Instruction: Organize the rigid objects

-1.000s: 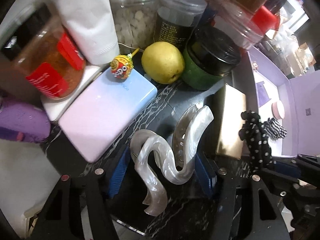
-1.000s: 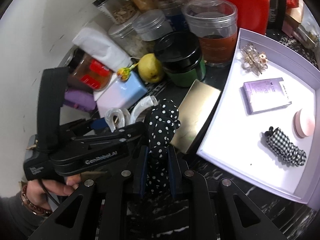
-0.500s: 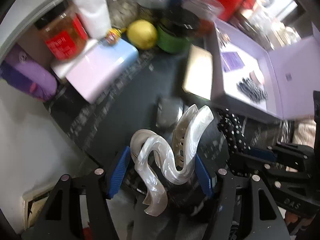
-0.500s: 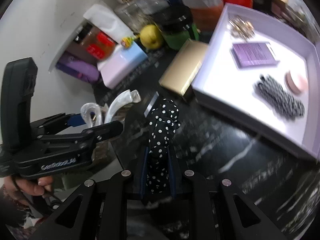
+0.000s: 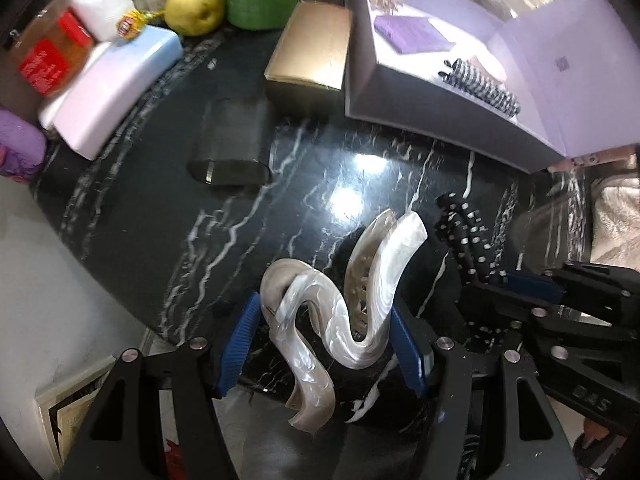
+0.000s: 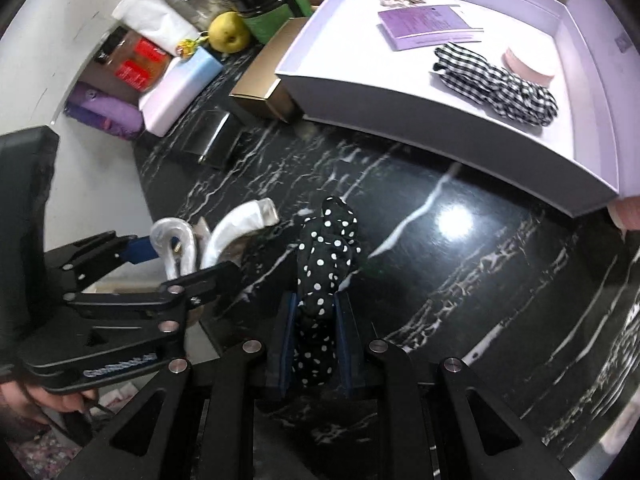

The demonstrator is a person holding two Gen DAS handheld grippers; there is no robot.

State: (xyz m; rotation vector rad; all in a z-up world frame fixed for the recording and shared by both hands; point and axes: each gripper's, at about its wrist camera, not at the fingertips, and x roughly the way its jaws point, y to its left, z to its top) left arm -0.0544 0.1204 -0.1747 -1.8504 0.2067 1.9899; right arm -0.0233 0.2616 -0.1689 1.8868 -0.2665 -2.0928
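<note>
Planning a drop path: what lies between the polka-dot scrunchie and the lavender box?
Bare marble tabletop separates polka-dot scrunchie from lavender box, seen from the right wrist.

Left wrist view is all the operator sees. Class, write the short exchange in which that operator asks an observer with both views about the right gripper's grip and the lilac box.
Operator: Is the right gripper really clamped on the polka-dot scrunchie? I see it only from the side.
Observer: Yes. The right wrist view shows both blue pads pressed against its sides, with its top standing free above them.
Operator: What is the pale thing behind the checked scrunchie in the lilac box?
Observer: A round pink case, right next to that scrunchie on the box floor.
</note>
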